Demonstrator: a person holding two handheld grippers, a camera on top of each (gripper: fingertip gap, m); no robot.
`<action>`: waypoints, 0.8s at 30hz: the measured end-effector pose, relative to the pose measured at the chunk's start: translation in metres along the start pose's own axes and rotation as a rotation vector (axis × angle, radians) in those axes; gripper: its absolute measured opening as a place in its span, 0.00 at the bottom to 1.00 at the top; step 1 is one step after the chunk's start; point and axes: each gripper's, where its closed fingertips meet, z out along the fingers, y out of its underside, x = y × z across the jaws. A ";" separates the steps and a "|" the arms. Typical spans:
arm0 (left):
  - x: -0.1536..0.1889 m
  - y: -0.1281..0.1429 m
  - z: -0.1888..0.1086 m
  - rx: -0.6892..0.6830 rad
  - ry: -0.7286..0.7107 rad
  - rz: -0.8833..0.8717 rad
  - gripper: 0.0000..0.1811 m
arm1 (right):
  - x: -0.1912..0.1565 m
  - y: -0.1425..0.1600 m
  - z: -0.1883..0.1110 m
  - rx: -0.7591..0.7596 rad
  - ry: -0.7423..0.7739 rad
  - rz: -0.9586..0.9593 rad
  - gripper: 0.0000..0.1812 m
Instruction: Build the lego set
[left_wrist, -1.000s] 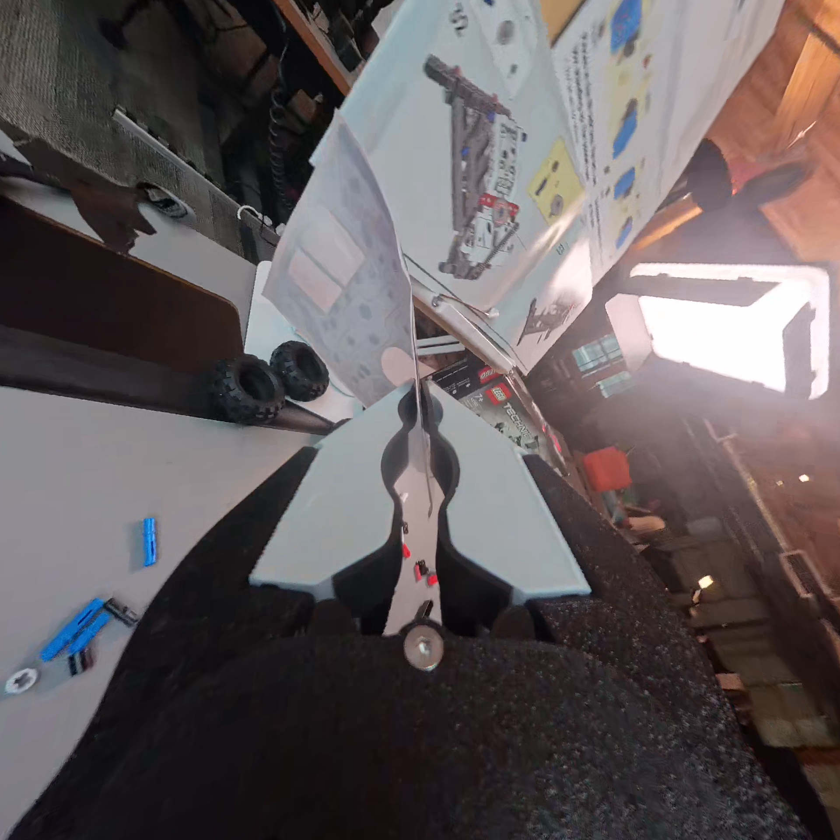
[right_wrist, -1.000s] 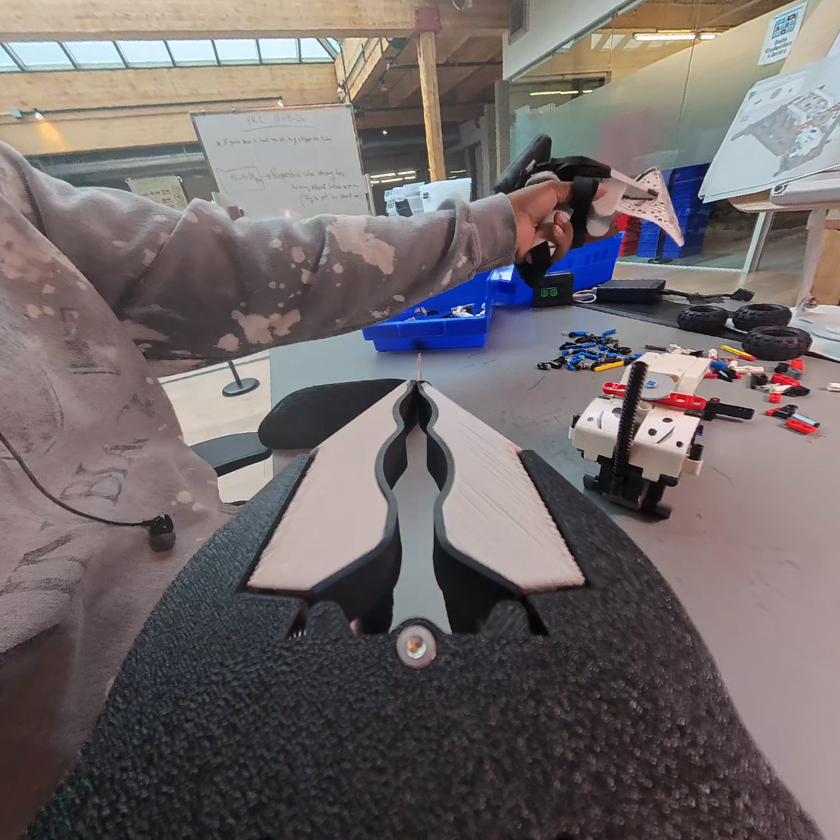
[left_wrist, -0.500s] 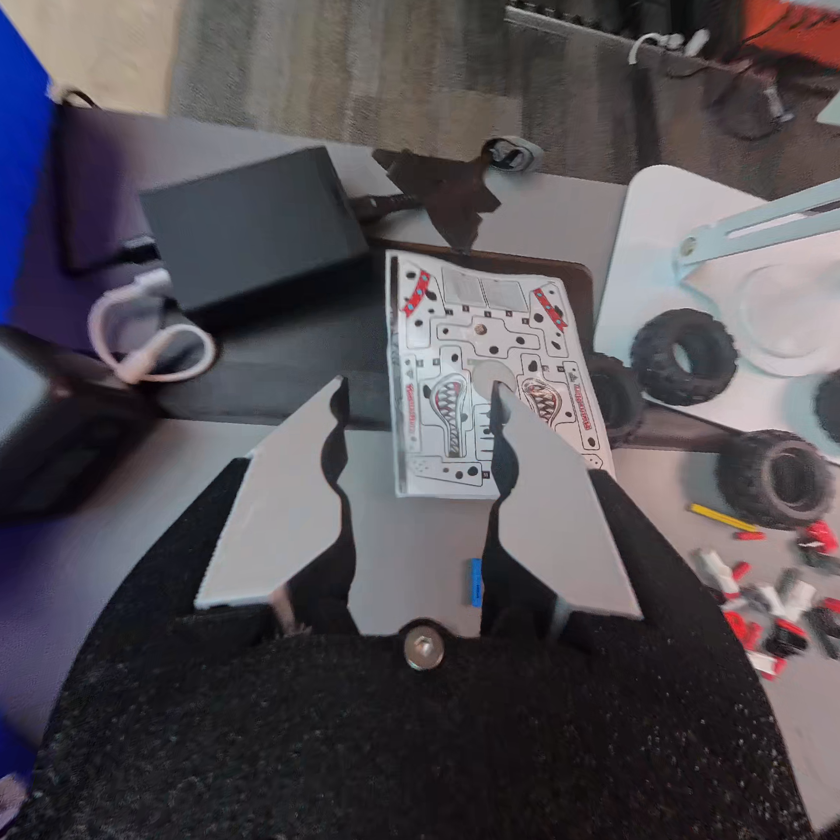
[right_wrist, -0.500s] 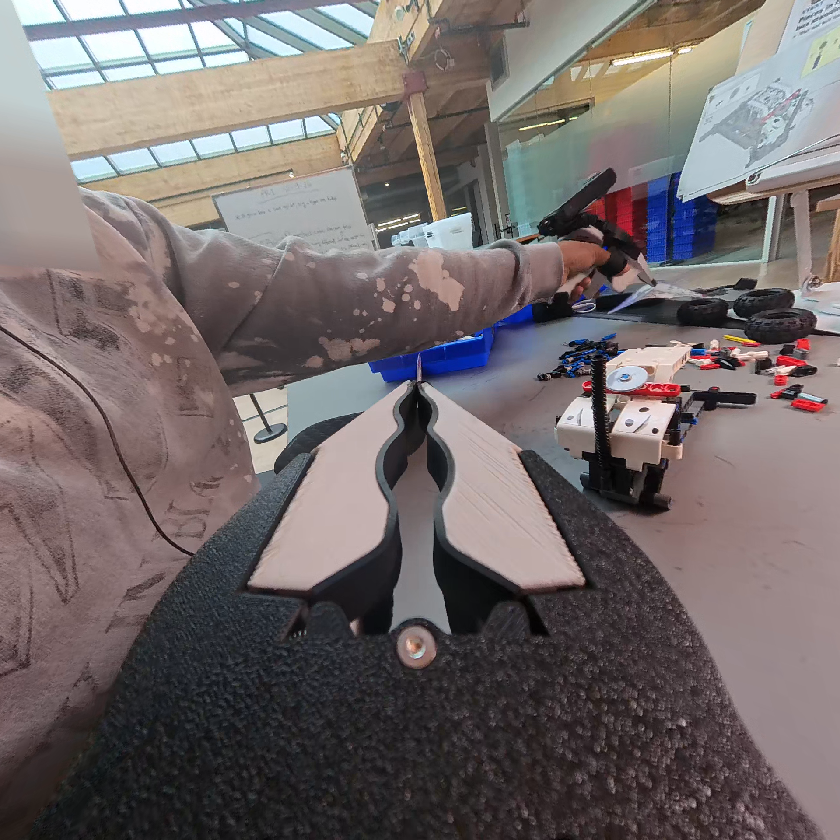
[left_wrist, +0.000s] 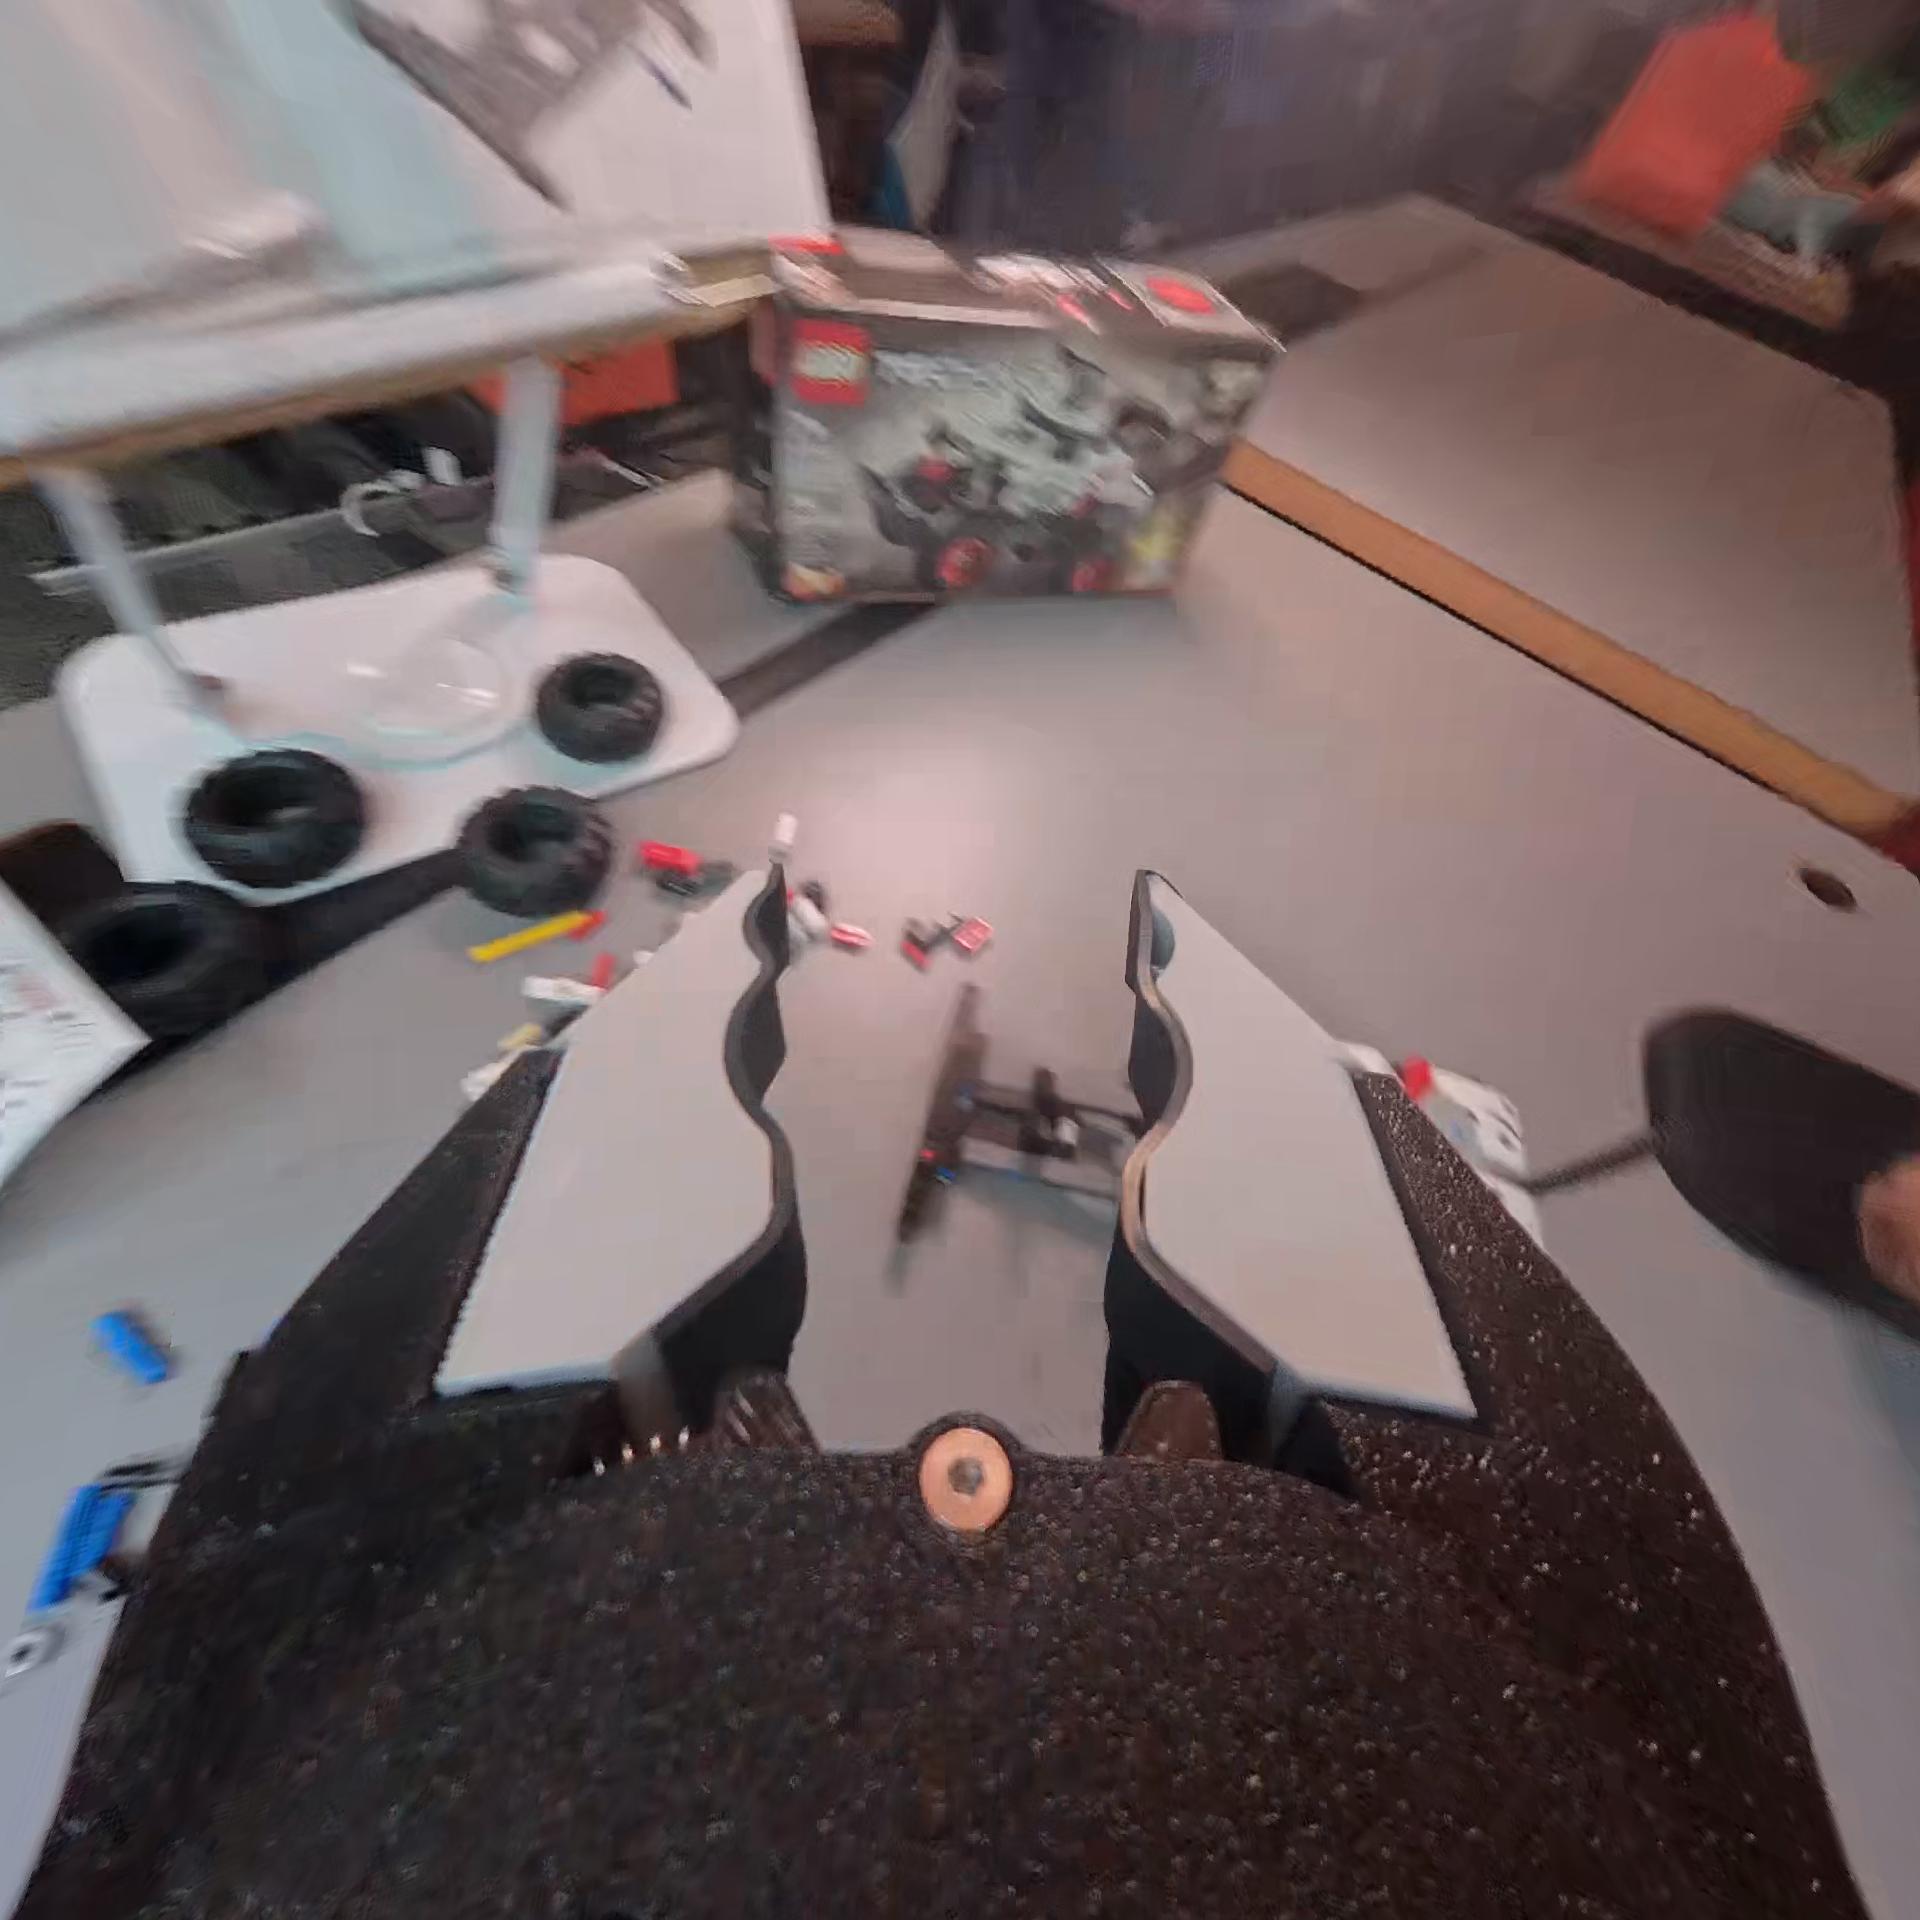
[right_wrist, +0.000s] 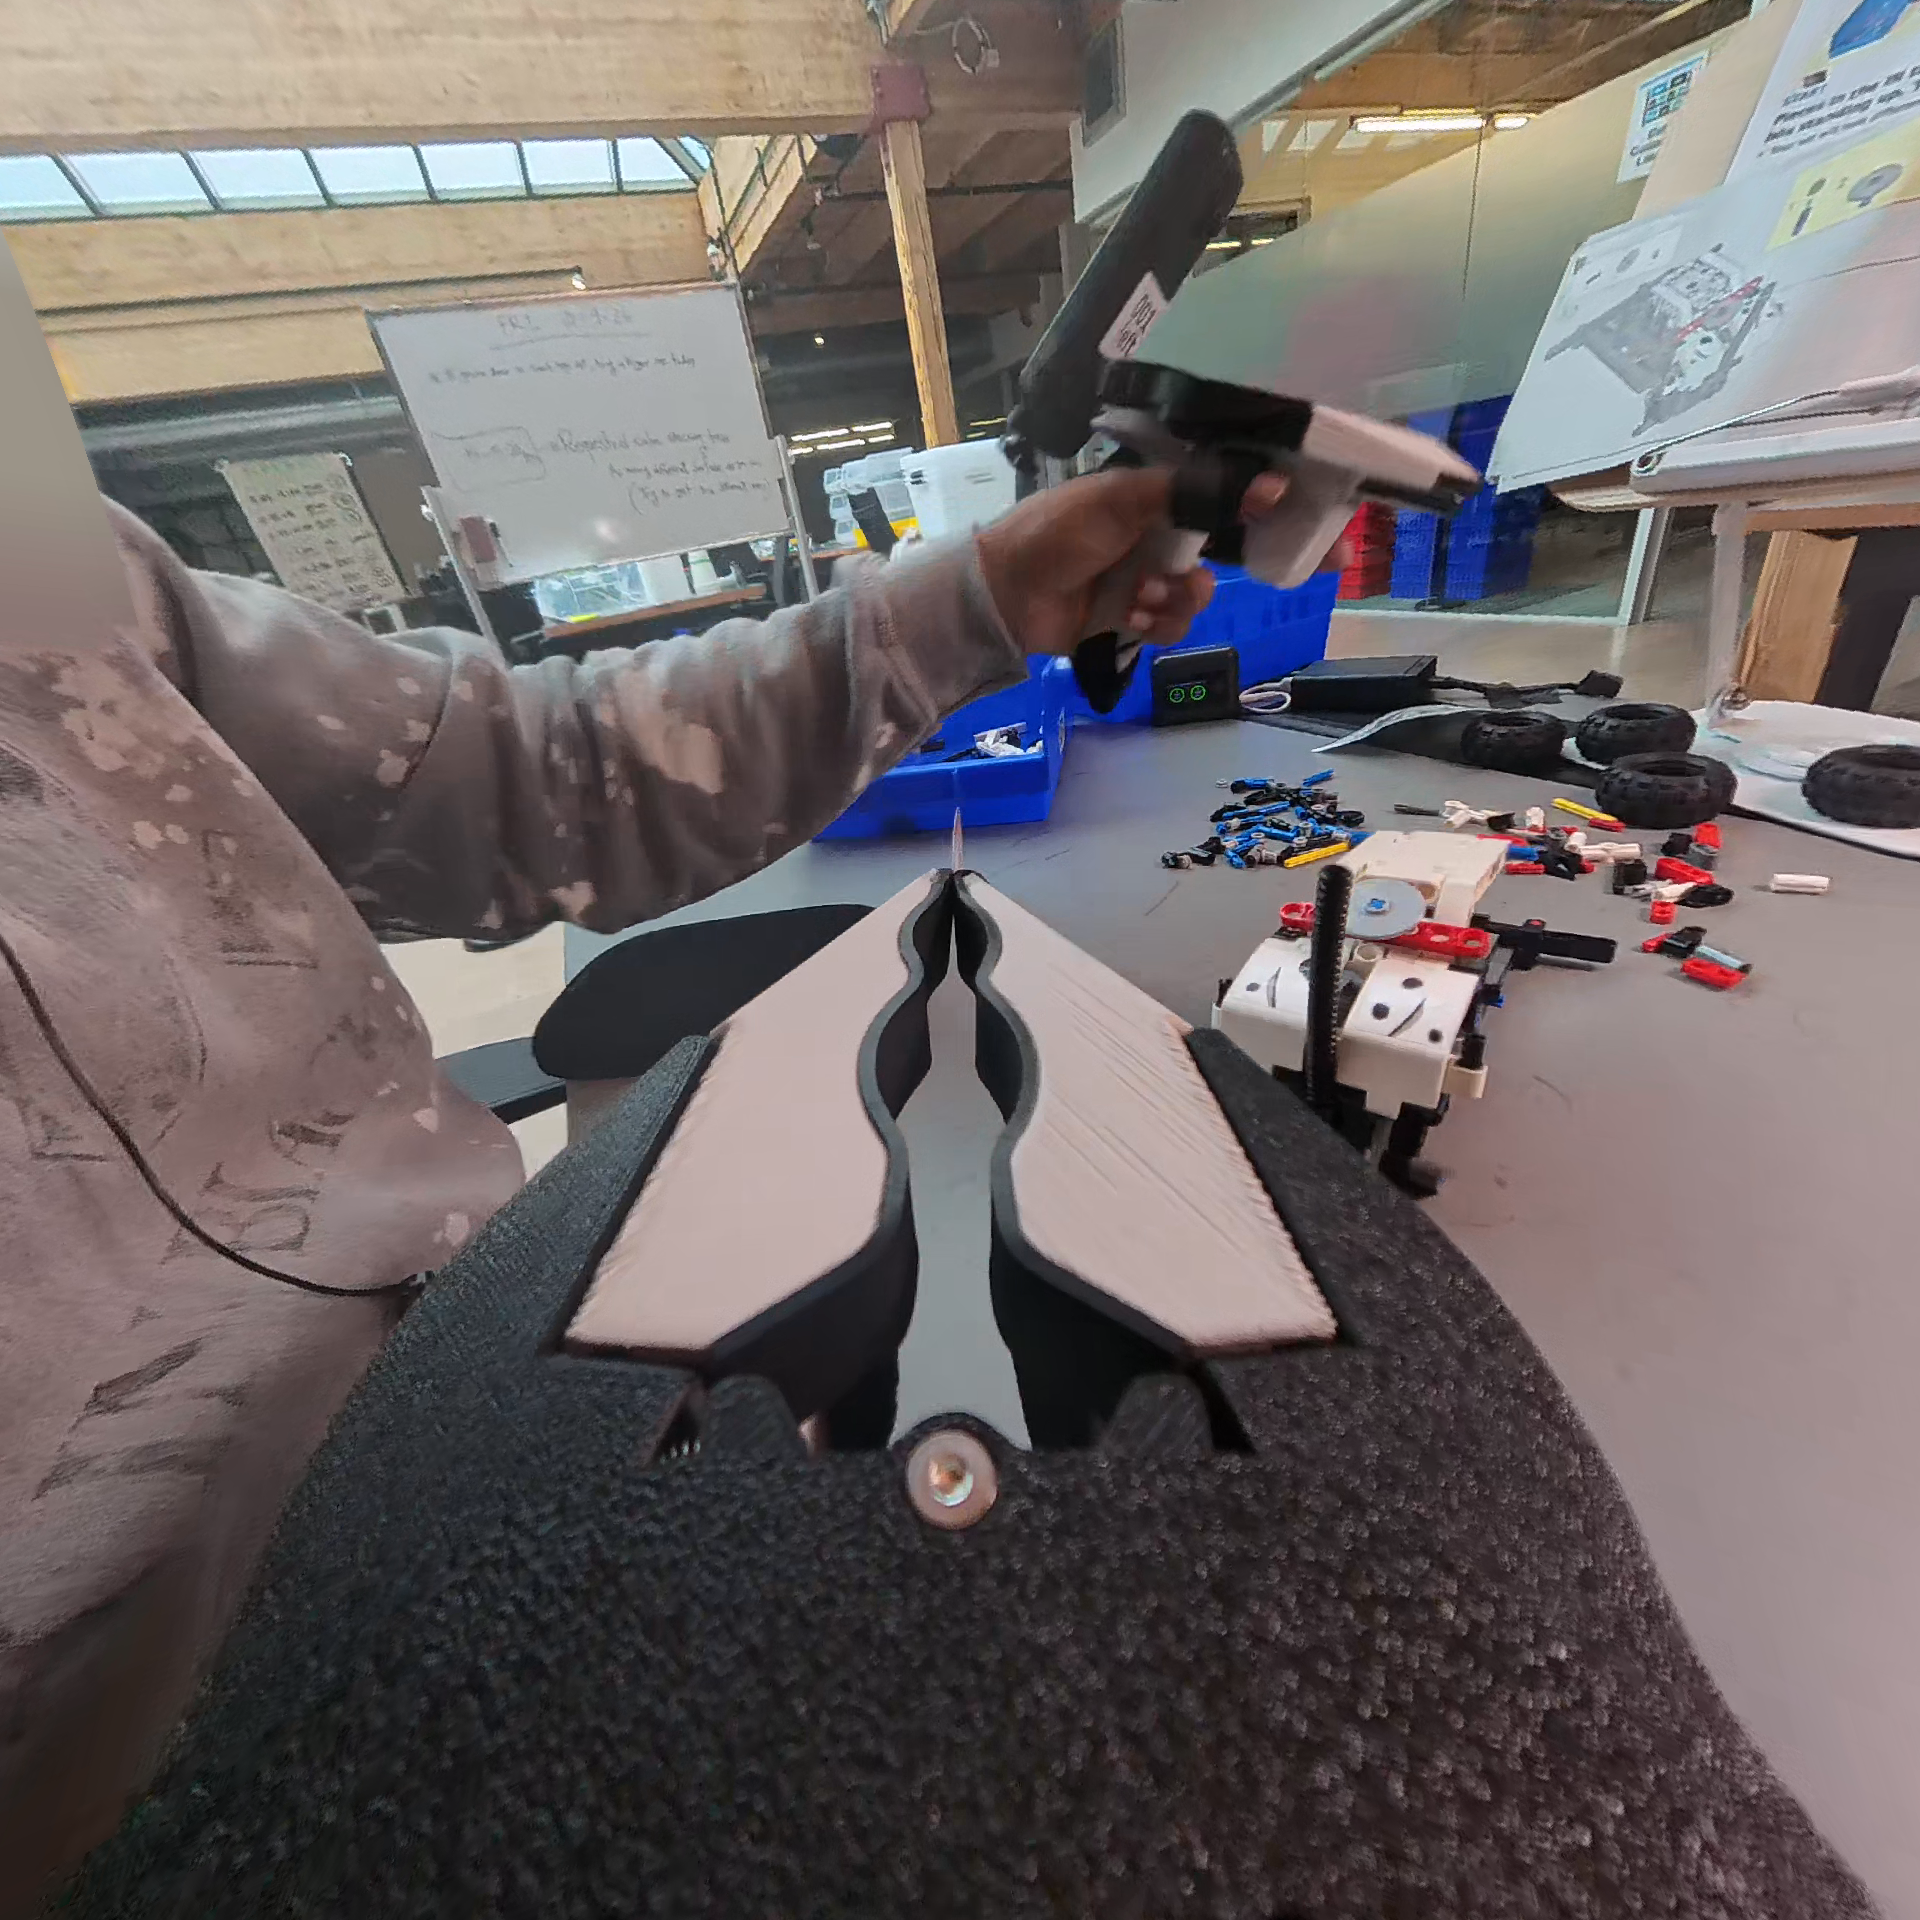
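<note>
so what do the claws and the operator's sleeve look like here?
Both alike: the left claw and right claw have flat pale fingers with wavy black-edged inner rims, set in a rough black speckled housing with a copper-coloured screw. The sleeve is grey with pale bleach-like blotches. A thin black cable crosses the torso.

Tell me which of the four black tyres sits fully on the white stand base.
The small tyre farthest back, beside the clear dish on the white base. The others overhang the base's edge or sit off it on the table.
</note>
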 end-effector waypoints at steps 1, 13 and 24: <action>0.029 0.019 0.000 -0.041 0.077 0.048 0.38 | 0.004 -0.003 0.001 -0.010 0.014 -0.021 0.00; 0.125 0.116 0.008 -0.165 0.269 0.245 0.43 | 0.107 -0.026 0.020 -0.189 0.327 -0.915 0.00; 0.123 0.114 0.015 -0.102 0.285 0.219 0.49 | 0.128 0.009 0.031 -0.278 0.439 -1.494 0.00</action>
